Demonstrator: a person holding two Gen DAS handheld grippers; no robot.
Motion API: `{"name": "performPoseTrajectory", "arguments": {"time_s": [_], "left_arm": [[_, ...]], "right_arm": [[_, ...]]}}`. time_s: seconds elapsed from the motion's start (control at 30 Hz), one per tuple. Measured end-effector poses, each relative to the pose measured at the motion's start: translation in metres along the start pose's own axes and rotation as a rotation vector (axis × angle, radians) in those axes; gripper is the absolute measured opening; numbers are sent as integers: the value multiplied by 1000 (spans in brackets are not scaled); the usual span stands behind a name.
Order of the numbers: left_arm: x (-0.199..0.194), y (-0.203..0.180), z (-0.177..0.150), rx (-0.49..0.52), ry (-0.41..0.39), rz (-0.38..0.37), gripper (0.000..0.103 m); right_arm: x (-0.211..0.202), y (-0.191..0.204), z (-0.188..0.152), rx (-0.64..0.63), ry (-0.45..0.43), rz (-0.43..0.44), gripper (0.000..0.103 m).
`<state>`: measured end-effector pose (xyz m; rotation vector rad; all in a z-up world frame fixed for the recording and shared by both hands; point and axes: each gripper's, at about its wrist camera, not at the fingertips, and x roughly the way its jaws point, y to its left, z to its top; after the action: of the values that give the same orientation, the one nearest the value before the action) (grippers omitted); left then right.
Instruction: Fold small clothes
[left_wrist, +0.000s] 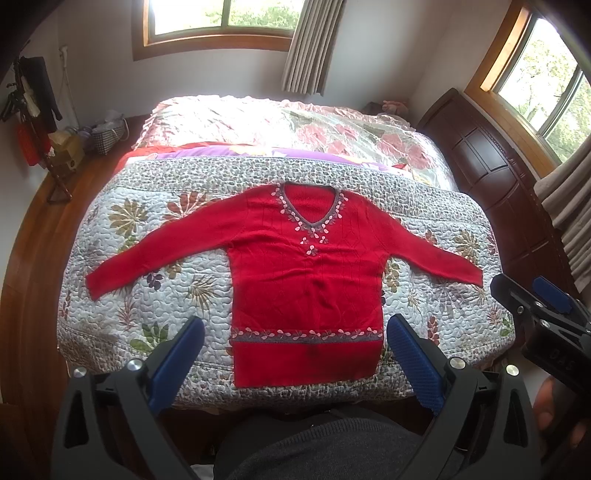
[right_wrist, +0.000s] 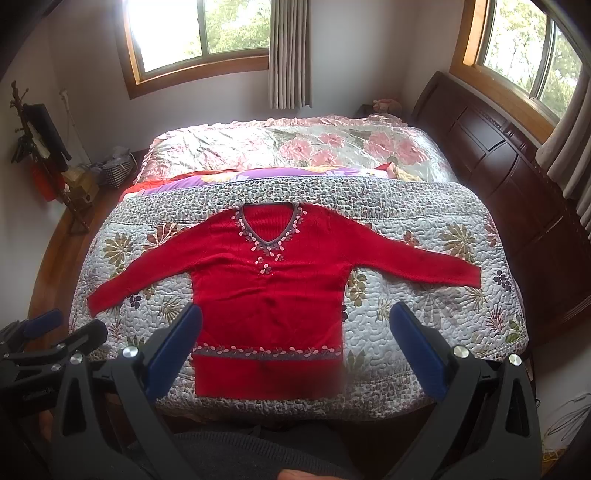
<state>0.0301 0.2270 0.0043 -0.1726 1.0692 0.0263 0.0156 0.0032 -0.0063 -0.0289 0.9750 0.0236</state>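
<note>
I see the red sweater (left_wrist: 303, 273) flat on the bed (left_wrist: 147, 229), front up, sleeves spread, petal trim at neck and hem. Left gripper (left_wrist: 295, 354) and right gripper (right_wrist: 295, 347): jaws wide apart, empty.

Bed (left_wrist: 436, 155): floral quilt (left_wrist: 155, 266) spread over near end; red sweater (left_wrist: 306, 273) flat on quilt, sleeves outspread.

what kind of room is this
Most likely a bedroom in a home. A large bed with a floral quilt fills the view, with a dark wooden headboard along one side, curtained windows behind, and a red sweater laid flat on the bed for folding.
</note>
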Motion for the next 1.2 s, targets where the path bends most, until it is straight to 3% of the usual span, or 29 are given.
{"name": "performPoseTrajectory", "arguments": {"time_s": [1.2], "left_arm": [[10,-4,9,-8,9,-2,99]], "right_arm": [[1,0,0,0,4,1,100]]}}
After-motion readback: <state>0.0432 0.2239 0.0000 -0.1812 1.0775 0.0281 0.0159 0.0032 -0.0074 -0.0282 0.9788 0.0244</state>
